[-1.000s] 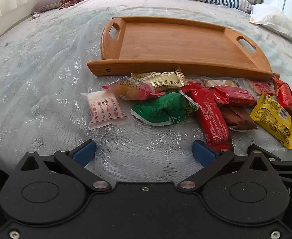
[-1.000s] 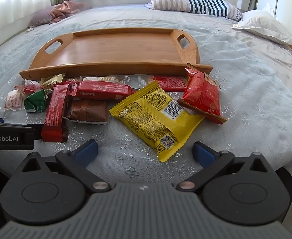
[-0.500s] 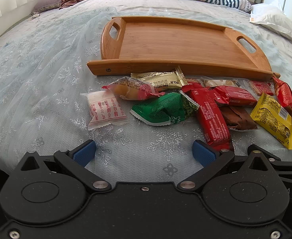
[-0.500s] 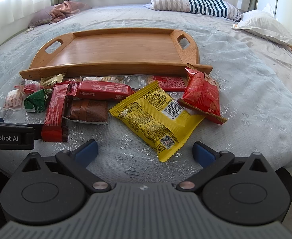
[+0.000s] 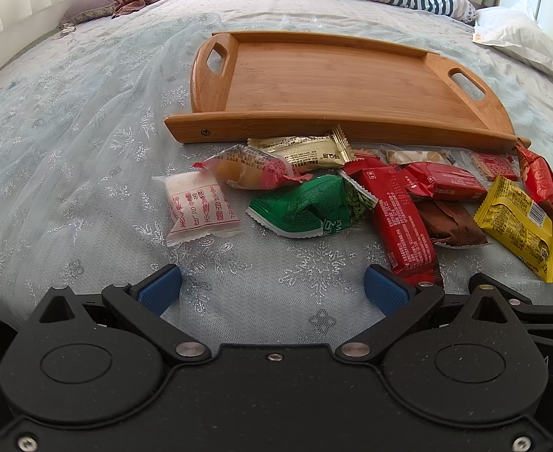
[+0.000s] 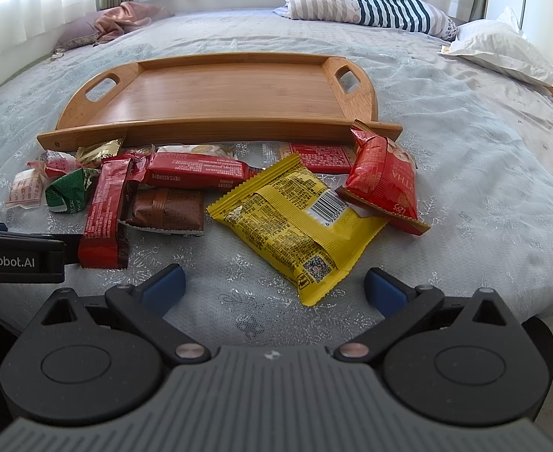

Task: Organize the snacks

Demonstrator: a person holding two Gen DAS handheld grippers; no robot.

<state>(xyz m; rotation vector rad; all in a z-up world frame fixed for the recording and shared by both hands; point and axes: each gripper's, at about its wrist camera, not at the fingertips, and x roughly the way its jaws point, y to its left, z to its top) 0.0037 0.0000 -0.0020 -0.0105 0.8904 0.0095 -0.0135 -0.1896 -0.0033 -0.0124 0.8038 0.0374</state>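
Your left gripper [image 5: 272, 289] hung low over the bedspread [image 5: 88, 143] with its blue pads [image 5: 161, 289] spread wide and nothing between them; your right gripper [image 6: 274, 290] was the same, spread wide and empty. Ahead of your left gripper, slightly to its left, lay the white packet with red print [image 5: 200, 207], and just ahead sat the green packet [image 5: 306, 207], its far end touching a pink-and-orange wrapped snack [image 5: 248, 167]. Beyond those, a gold wrapper [image 5: 303, 150] rested against the near rim of the wooden tray [image 5: 333, 79], which lay flat on the bed with bare boards. To the right of your left gripper's right pad, the long red bar [image 5: 399, 218] ran toward you, its near end just beside that pad and partly hidden behind it. A brown packet [image 5: 451, 222] lay touching the bar's right side, with another red bar [image 5: 446, 184] crossing behind it. From your right gripper, the yellow packet [image 6: 295, 222] lay straight ahead, its near corner reaching into the gap between the pads, and the red bag [image 6: 384, 180] leaned on its far right edge, its top near the tray's rim. A flat red packet [image 6: 321, 158] lay behind both. Far ahead sat a striped pillow [image 6: 363, 5] and, to the right, a white pillow [image 6: 502, 51]. Your left gripper's body showed at the right gripper's left side.
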